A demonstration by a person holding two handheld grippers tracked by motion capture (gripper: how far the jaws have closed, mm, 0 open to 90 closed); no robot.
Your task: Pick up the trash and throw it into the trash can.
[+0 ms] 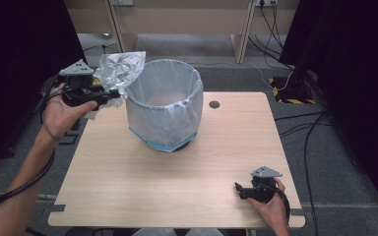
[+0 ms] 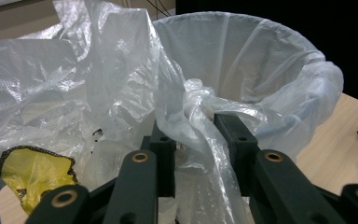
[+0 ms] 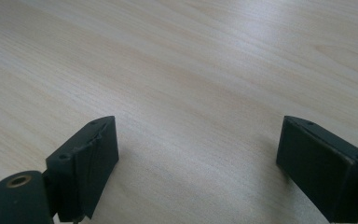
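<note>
A round bin (image 1: pixel 165 105) lined with a thin white bag stands at the back middle of the wooden table (image 1: pixel 177 182). Beside its left rim a loose crumpled clear plastic bag (image 1: pixel 118 69) is held up. My left gripper (image 1: pixel 113 93) is shut on a bunched strand of it. In the left gripper view the bunched film (image 2: pixel 200 126) runs between the jaws of the left gripper (image 2: pixel 193 135), with the bin (image 2: pixel 261 60) just behind. My right gripper (image 1: pixel 238 189) rests near the table's front right corner. It stands open over bare wood, as the right gripper view of it (image 3: pixel 198 144) shows.
A cable hole (image 1: pixel 214 104) sits in the tabletop right of the bin. A yellow patch with a dark edge (image 2: pixel 32 175) shows at the lower left behind the film. Cables and a yellow-black striped block (image 1: pixel 288 91) lie on the floor at the right.
</note>
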